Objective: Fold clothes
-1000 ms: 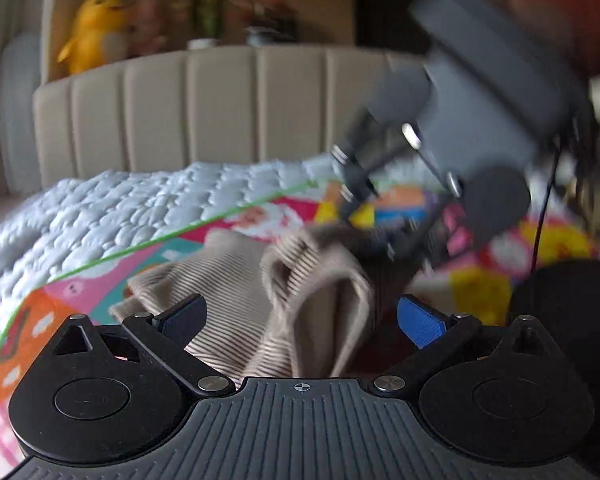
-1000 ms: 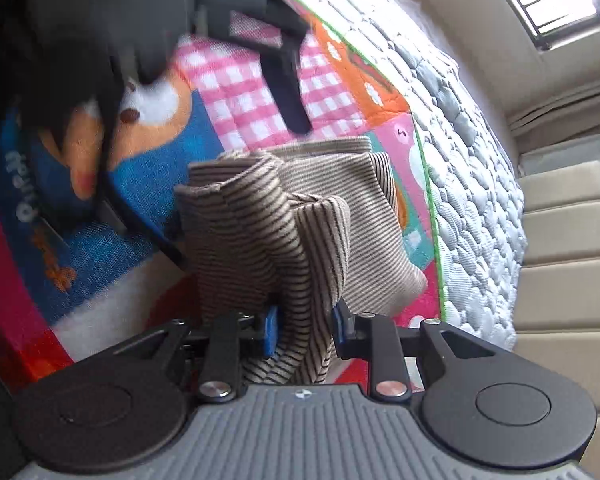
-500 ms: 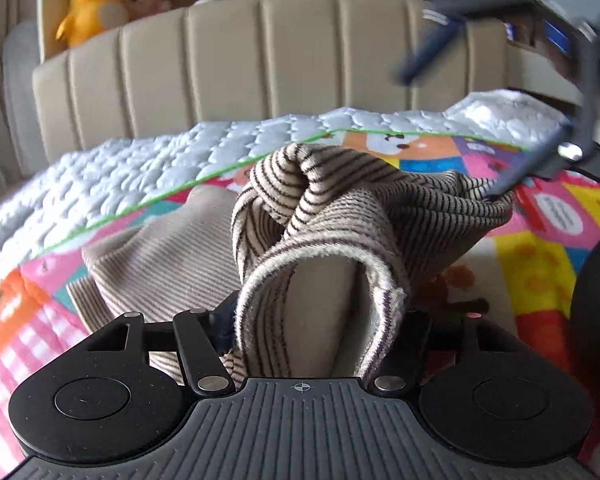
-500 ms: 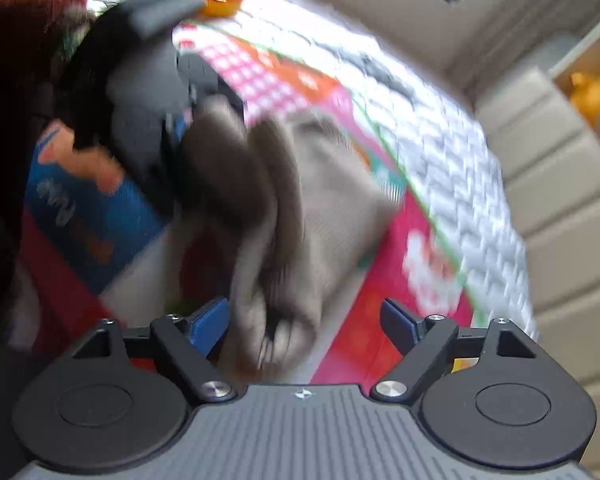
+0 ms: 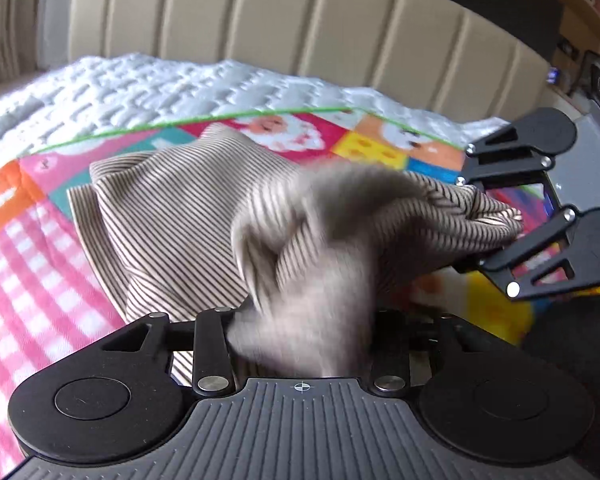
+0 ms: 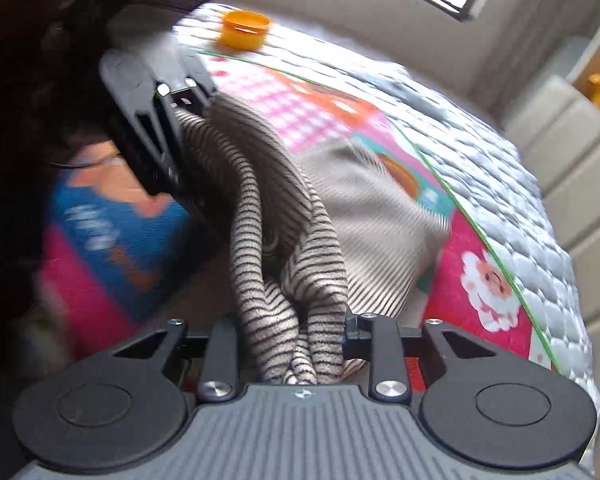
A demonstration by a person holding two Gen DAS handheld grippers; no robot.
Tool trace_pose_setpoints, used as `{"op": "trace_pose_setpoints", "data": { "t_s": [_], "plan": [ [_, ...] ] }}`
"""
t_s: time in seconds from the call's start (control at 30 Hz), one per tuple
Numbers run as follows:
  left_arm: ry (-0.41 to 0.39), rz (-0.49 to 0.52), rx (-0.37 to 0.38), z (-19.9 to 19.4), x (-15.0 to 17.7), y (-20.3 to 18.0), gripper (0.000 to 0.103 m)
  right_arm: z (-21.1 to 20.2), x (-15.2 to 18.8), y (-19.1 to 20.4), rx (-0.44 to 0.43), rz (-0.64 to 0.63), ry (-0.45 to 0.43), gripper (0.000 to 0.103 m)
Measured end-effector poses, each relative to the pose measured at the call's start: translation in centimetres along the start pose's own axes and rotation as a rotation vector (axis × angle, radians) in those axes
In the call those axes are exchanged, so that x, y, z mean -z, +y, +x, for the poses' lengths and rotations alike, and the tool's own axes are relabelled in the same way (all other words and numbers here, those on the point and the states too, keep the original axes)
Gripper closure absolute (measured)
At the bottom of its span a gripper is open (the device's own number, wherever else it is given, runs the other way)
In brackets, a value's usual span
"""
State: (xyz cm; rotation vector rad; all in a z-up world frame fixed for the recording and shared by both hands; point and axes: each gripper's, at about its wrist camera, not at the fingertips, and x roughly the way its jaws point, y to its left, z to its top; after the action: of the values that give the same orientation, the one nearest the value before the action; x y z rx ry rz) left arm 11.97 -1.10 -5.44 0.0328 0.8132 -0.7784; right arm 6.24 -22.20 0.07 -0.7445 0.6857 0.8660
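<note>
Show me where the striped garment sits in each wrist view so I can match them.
Left wrist: the striped garment fills the middle, running from centre-left to the right gripper at the right edge.
Right wrist: striped garment rises from bottom centre to the left gripper at upper left.
Shared landmark: the Santa patch on the mat.

Motion blur smears the striped garment point(image 5: 308, 280) fold (hiding the left fingers' pads).
</note>
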Motion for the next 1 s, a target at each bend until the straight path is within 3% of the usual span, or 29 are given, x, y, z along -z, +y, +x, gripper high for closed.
{"op": "trace_pose_setpoints", "data": {
  "t_s": [0.1, 0.17, 0.27, 0.33, 0.4, 0.47, 0.5, 0.6, 0.63, 0.83, 1.0],
  "plan": [
    [0.002, -0.029, 0.106, -2.0, 0.0, -0.1, 0.062, -1.7, -1.0, -0.7, -0.014, -0.02, -0.017, 0.075],
    [-0.008, -0.054, 0.151, -3.0, -0.2, 0.2, 0.062, -0.8, -2.2, -1.8, 0.03, -0.006, -0.033, 0.074],
    [-0.072, -0.135, 0.093, -1.8, -2.2, 1.5, 0.062, 2.0, -4.2, -4.5, 0.093, 0.037, -0.062, 0.07],
    [-0.115, -0.247, 0.059, -0.9, -3.1, 4.0, 0.062, 4.6, -5.4, -6.9, 0.128, 0.073, -0.076, 0.061],
    [-0.153, -0.358, 0.027, -0.1, -3.8, 6.7, 0.062, 6.9, -6.0, -8.9, 0.14, 0.132, -0.068, 0.054],
    [-0.164, -0.406, -0.02, 1.0, -4.3, 8.4, 0.062, 9.7, -6.1, -10.6, 0.148, 0.199, -0.03, 0.048],
    [-0.162, -0.423, -0.043, 1.6, -4.5, 9.1, 0.062, 10.7, -6.0, -11.1, 0.149, 0.222, -0.018, 0.04],
    [-0.145, -0.454, -0.066, 3.2, -4.3, 10.3, 0.06, 12.8, -5.1, -11.3, 0.219, 0.278, -0.011, 0.004],
    [-0.14, -0.45, -0.071, 3.5, -4.2, 10.4, 0.059, 13.1, -4.5, -11.7, 0.23, 0.305, -0.017, 0.0],
    [-0.135, -0.381, -0.098, 2.5, -3.9, 10.6, 0.053, 11.9, -2.5, -13.5, 0.182, 0.637, -0.029, 0.0],
    [-0.138, -0.378, -0.088, 2.3, -3.7, 11.0, 0.051, 9.3, -3.2, -12.4, 0.251, 0.757, -0.107, 0.0]
  ]
}}
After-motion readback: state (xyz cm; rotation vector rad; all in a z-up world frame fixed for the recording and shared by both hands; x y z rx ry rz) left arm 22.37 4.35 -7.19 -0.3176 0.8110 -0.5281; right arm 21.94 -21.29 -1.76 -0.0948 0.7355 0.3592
